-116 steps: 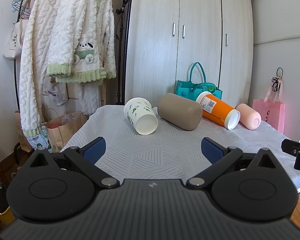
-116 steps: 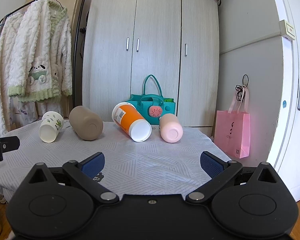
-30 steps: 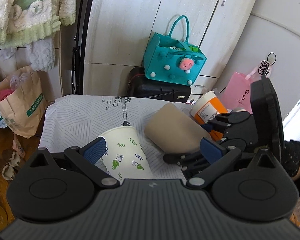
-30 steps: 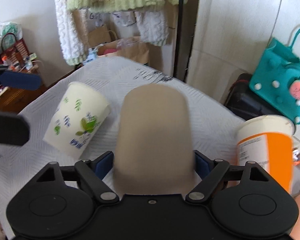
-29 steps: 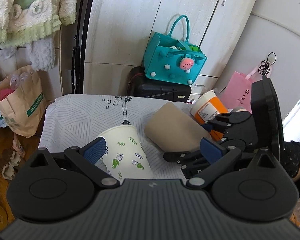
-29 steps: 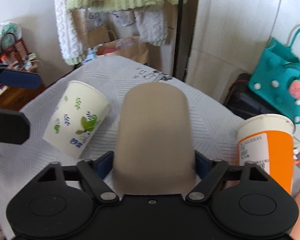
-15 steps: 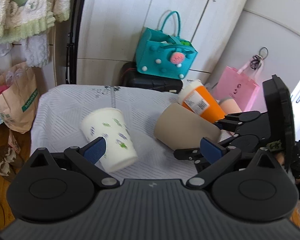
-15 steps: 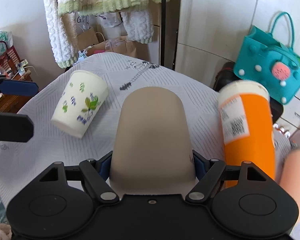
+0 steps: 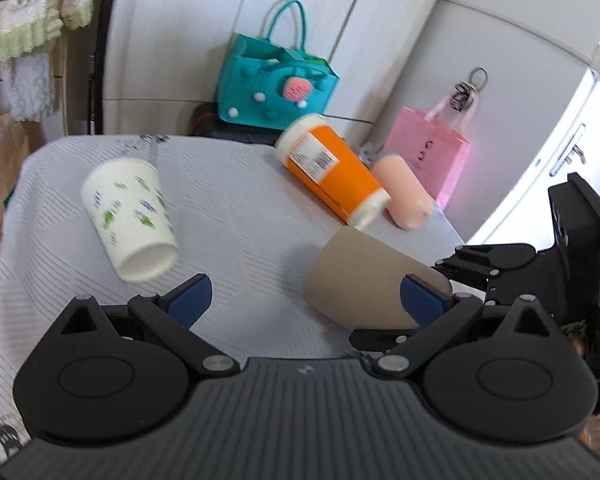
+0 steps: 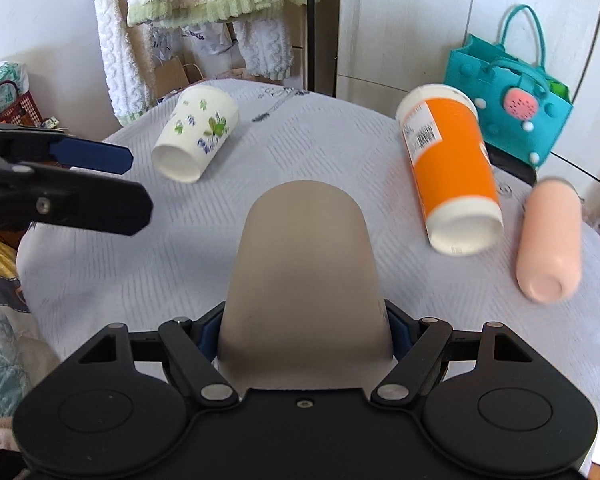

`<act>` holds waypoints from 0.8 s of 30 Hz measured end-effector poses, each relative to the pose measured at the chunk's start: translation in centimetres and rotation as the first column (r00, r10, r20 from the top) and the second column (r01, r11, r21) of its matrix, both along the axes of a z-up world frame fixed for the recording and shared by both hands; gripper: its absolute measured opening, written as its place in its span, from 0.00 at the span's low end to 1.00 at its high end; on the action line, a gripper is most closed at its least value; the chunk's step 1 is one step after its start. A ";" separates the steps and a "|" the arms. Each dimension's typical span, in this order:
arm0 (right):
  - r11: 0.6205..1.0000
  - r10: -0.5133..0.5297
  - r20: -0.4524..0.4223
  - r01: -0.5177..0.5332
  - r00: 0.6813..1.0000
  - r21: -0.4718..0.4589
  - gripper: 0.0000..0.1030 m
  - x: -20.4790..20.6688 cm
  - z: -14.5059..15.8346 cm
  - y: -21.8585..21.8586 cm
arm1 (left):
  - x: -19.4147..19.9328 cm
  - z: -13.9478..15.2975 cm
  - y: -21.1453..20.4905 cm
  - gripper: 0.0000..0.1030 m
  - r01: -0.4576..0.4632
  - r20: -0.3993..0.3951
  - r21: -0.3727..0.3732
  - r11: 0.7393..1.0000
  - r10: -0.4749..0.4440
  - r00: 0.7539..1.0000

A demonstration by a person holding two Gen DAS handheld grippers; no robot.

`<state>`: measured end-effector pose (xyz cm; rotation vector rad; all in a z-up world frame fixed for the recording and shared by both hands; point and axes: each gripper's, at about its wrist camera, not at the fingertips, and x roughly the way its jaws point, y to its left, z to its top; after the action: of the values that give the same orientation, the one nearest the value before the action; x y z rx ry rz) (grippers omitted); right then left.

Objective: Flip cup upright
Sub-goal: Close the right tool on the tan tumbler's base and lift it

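My right gripper (image 10: 305, 330) is shut on the tan cup (image 10: 304, 272) near its mouth end and holds it above the table, its closed bottom pointing away from me. The tan cup also shows in the left wrist view (image 9: 364, 280), lifted and tilted at the right. My left gripper (image 9: 306, 300) is open and empty above the table's near side. A white paper cup with green leaf prints (image 9: 130, 210) lies on its side to the left, also in the right wrist view (image 10: 194, 132).
An orange cup (image 10: 448, 168) and a pink cup (image 10: 548, 240) lie on their sides at the right of the grey-white tablecloth (image 10: 300, 152). A teal bag (image 9: 276, 80), a pink bag (image 9: 426, 156), a wardrobe and hanging clothes stand behind the table.
My right gripper has lifted the tan cup off the table and drawn it back toward the near side. My left gripper has pulled back from the white paper cup and stays open.
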<state>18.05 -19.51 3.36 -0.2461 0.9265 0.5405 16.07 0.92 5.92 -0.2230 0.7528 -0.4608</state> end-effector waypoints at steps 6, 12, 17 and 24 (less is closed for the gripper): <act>1.000 -0.017 -0.018 0.017 1.000 0.008 0.79 -2.1 0.3 -0.7 | -1.5 -0.1 -0.9 0.99 0.029 -0.007 -0.010 1.000 -0.029 1.000; 1.000 -0.022 -0.024 0.022 0.999 -0.002 0.79 -3.8 0.1 -1.2 | -2.5 -0.7 -1.4 0.99 0.060 -0.041 -0.041 0.997 -0.061 0.997; 0.999 -0.028 -0.041 0.029 0.999 0.015 0.79 -4.4 -0.4 -1.9 | -2.5 -1.8 -2.2 0.99 0.082 -0.088 -0.078 0.994 -0.088 0.992; 1.000 -0.017 -0.067 0.018 0.998 0.019 0.79 -4.5 -1.1 -2.5 | -1.8 -3.7 -3.1 0.99 0.100 -0.165 -0.141 0.985 -0.123 0.979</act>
<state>13.54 -21.97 2.24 -0.2032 0.9869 0.5442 14.31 -2.17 2.18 -0.3492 0.9094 -0.6051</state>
